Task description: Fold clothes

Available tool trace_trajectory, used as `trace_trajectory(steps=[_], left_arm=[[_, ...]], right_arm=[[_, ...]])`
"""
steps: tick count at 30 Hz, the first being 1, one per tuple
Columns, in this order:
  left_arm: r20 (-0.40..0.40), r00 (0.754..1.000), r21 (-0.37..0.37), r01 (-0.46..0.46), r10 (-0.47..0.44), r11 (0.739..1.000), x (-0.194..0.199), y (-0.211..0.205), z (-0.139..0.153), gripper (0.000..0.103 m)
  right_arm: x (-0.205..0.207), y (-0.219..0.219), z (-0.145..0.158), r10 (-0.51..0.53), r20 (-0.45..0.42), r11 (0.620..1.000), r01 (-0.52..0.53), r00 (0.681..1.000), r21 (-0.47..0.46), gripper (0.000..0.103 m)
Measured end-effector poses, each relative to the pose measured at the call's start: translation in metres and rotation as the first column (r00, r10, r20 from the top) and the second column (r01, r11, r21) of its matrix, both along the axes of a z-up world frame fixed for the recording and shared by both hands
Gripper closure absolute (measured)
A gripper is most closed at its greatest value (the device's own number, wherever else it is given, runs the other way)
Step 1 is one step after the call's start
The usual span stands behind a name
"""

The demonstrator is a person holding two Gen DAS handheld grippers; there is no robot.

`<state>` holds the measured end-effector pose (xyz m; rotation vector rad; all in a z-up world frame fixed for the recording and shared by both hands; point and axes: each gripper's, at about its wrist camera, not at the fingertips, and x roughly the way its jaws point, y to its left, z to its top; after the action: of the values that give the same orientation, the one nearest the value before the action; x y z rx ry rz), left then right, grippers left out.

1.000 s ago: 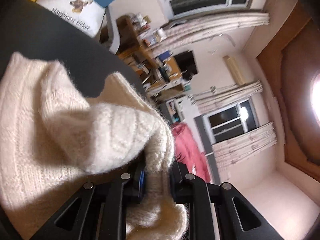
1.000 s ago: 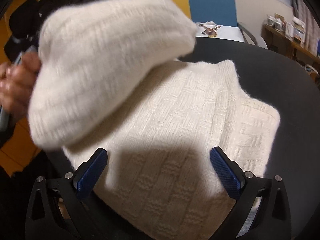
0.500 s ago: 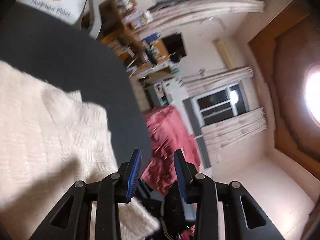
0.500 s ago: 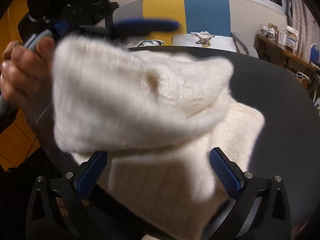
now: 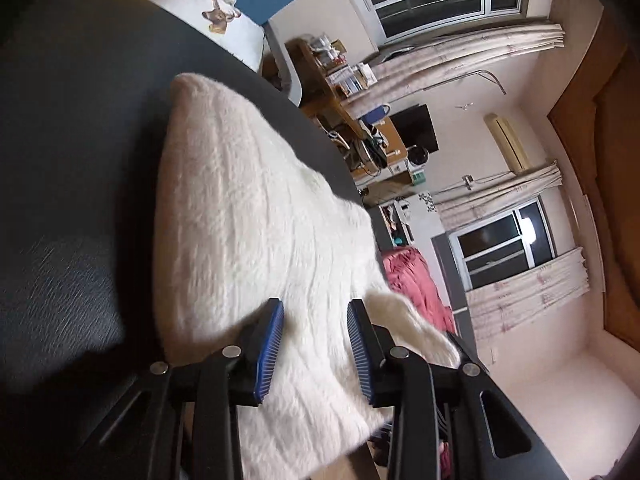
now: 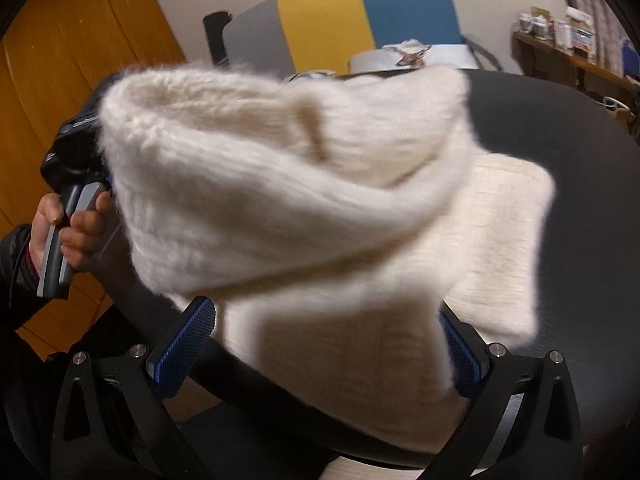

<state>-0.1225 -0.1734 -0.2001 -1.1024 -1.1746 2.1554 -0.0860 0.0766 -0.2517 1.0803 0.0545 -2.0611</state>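
Left gripper [image 5: 314, 322] half-open and empty above the fuzzy cream knitted sweater [image 5: 256, 240] on the round black surface [image 5: 76, 140], right gripper [image 6: 326, 338] wide, unloaded; fold mid-way, bulky flap unsettled; next likely press flat.

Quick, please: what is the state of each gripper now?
Left gripper: open, holding nothing, above the white sweater.
Right gripper: open wide, holding nothing.

- We see the cream fuzzy knitted sweater [image 5: 256, 240] lying on the round dark table [image 5: 80, 140], one part lifted above the rest.
- Behind the table stands the yellow-and-blue padded chair [image 6: 360, 12].
- The wooden cluttered shelf [image 6: 576, 56] stands right of it.
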Motion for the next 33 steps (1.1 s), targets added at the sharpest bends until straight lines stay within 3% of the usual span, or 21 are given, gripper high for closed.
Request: trace_trajectory(steps=[6, 8, 12, 15, 17, 19, 23, 25, 27, 30, 33], left_arm=[[0.052, 0.998, -0.091, -0.029, 0.034, 0.995, 0.044, -0.052, -0.003, 0.070], [0.055, 0.997, -0.075, -0.055, 0.059, 0.996, 0.063, -0.075, -0.006, 0.070], [0.045, 0.996, -0.073, -0.078, 0.081, 0.994, 0.092, -0.101, -0.001, 0.070], [-0.026, 0.999, -0.203, -0.034, 0.029, 0.979, 0.102, -0.098, 0.021, 0.070], [-0.087, 0.996, -0.281, -0.011, -0.014, 0.960, 0.100, -0.089, 0.039, 0.070], [-0.117, 0.993, -0.296, -0.013, -0.023, 0.955, 0.089, -0.082, 0.050, 0.070], [-0.143, 0.989, -0.259, -0.013, -0.025, 0.966, 0.066, -0.081, 0.056, 0.070], [-0.122, 0.992, -0.293, -0.016, -0.021, 0.956, 0.057, -0.080, 0.054, 0.070], [-0.112, 0.993, -0.309, 0.002, -0.038, 0.951, 0.049, -0.071, 0.053, 0.070], [-0.084, 0.994, -0.353, 0.041, -0.075, 0.935, 0.043, -0.057, 0.052, 0.070], [-0.076, 0.992, -0.370, 0.067, -0.102, 0.926, 0.040, -0.047, 0.050, 0.070]], right_arm=[[0.012, -0.057, -0.002, 0.104, 0.009, 0.995, -0.104, 0.995, 0.008, 0.000], [0.017, -0.077, -0.003, 0.145, 0.019, 0.989, -0.145, 0.989, -0.016, 0.000], [0.031, -0.102, -0.003, 0.208, -0.009, 0.978, -0.207, 0.978, 0.024, 0.000], [0.035, -0.084, 0.003, 0.208, 0.040, 0.978, -0.208, 0.977, 0.000, 0.000], [0.044, -0.063, 0.010, 0.201, 0.054, 0.979, -0.201, 0.978, -0.001, 0.000], [0.057, -0.041, 0.017, 0.206, 0.078, 0.978, -0.206, 0.975, -0.006, 0.000], [0.079, -0.028, 0.045, 0.267, 0.045, 0.964, -0.267, 0.963, -0.011, 0.000], [0.092, -0.032, 0.067, 0.326, -0.013, 0.945, -0.326, 0.945, -0.023, 0.000], [0.079, -0.045, 0.087, 0.385, -0.054, 0.920, -0.388, 0.921, -0.064, 0.000], [0.095, -0.066, 0.111, 0.481, -0.071, 0.868, -0.486, 0.874, -0.098, 0.000], [0.083, -0.076, 0.116, 0.514, -0.044, 0.857, -0.515, 0.857, -0.011, 0.000]])
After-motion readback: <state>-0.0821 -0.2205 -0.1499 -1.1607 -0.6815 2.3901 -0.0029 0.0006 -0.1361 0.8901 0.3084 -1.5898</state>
